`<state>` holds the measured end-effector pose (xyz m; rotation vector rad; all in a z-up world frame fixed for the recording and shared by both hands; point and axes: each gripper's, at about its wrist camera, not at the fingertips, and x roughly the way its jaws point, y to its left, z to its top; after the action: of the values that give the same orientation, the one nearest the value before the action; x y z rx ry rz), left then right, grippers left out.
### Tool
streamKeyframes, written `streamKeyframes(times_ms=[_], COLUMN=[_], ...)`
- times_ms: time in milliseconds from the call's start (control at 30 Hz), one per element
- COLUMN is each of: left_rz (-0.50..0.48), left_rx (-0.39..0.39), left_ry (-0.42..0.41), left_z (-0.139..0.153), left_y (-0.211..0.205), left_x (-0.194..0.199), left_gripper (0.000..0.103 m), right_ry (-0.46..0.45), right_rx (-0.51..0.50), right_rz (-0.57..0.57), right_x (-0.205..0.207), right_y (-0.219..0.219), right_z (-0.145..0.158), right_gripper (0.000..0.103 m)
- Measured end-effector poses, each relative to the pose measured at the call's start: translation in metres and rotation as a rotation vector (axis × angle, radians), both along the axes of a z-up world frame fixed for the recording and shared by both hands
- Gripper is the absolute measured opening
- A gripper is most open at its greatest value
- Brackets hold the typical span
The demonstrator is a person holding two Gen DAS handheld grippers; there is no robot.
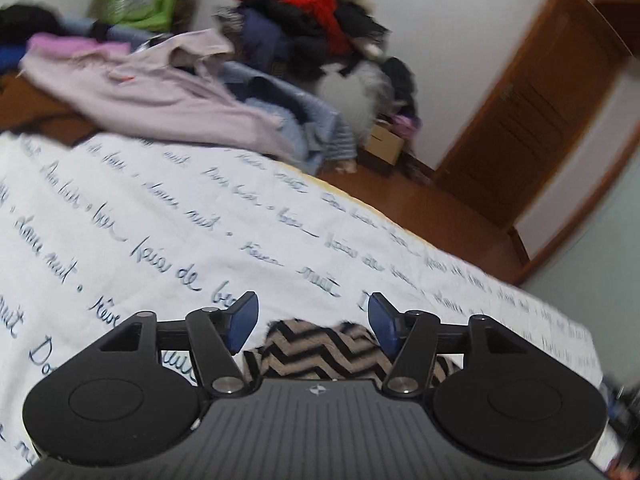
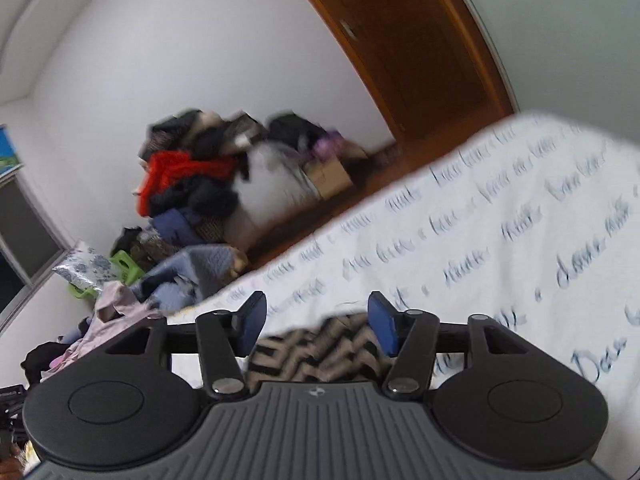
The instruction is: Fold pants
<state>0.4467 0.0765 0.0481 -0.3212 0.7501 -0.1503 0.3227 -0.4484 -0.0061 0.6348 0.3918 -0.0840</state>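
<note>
The pants [image 1: 316,350] are a black and beige zigzag knit lying on a white bedsheet [image 1: 160,216] with blue script. In the left wrist view my left gripper [image 1: 314,320] stands open over them, its blue pads apart and not pressing the cloth. The right wrist view shows the same pants [image 2: 320,354] below my right gripper [image 2: 316,322], which is open too, with the fabric lying between and under its fingers, untouched by the pads. Most of the pants is hidden under both gripper bodies.
A heap of clothes, with a pale pink garment [image 1: 160,96] and blue denim [image 1: 296,120], lies at the bed's far end. More clothes with a red item [image 1: 304,0] pile against the wall. A cardboard box [image 1: 384,144], wooden floor and a wooden door [image 1: 532,120] lie beyond the bed's edge.
</note>
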Motion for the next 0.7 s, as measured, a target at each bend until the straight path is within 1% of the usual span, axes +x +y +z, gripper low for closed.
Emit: streamKeyframes(times_ms=[33,67,100,167,200,233,267,300,333,367,433,467,500,567,633,700], left_rz=[-0.044,-0.089,-0.136,-0.224,-0.248,-0.259,-0.256,-0.241,-0.217,-0.194,-0.128,-0.091,-0.068,-0.066,-0.072,-0.071], left_rx=[0.017,0.030,0.040,0.079,0.124,0.187,0.265,0.326,0.370,0.383,0.357,0.335,0.317,0.291,0.294,0.311], left_ry=[0.004,0.020,0.045,0.107,0.129,0.140,0.138,0.136,0.142,0.151,0.156,0.146,0.132,0.111,0.099,0.080], left_z=[0.000,-0.003,-0.006,-0.015,-0.022,-0.027,-0.032,-0.038,-0.042,-0.045,-0.043,-0.040,-0.037,-0.031,-0.026,-0.022], left_y=[-0.007,-0.018,-0.027,-0.050,-0.062,-0.074,-0.085,-0.092,-0.096,-0.095,-0.082,-0.073,-0.065,-0.057,-0.060,-0.069], left_x=[-0.002,-0.001,-0.001,-0.001,-0.001,-0.002,-0.002,-0.001,0.001,0.004,0.009,0.009,0.008,0.005,0.001,-0.003], left_gripper=[0.062,0.062,0.062,0.063,0.063,0.063,0.063,0.064,0.064,0.065,0.065,0.065,0.065,0.065,0.065,0.065], right_ry=[-0.017,-0.013,0.020,0.138,0.191,0.241,0.273,0.291,0.302,0.306,0.297,0.283,0.253,0.209,0.231,0.263], right_rx=[0.004,0.011,0.018,0.038,0.025,-0.016,-0.055,-0.086,-0.104,-0.113,-0.087,-0.074,-0.068,-0.086,-0.124,-0.149], right_rz=[0.050,0.116,0.199,0.372,0.405,0.410,0.403,0.377,0.322,0.245,0.134,0.123,0.150,0.276,0.424,0.539], right_x=[0.000,0.003,0.010,0.030,0.038,0.044,0.049,0.054,0.056,0.057,0.051,0.048,0.044,0.039,0.044,0.054], right_y=[0.002,0.007,0.015,0.032,0.041,0.051,0.057,0.060,0.057,0.052,0.042,0.038,0.036,0.047,0.069,0.101], right_z=[0.003,0.006,0.006,-0.002,-0.009,-0.015,-0.020,-0.024,-0.026,-0.026,-0.021,-0.018,-0.014,-0.006,-0.003,-0.005], right_gripper=[0.057,0.057,0.057,0.055,0.055,0.055,0.055,0.055,0.055,0.055,0.055,0.057,0.057,0.057,0.057,0.057])
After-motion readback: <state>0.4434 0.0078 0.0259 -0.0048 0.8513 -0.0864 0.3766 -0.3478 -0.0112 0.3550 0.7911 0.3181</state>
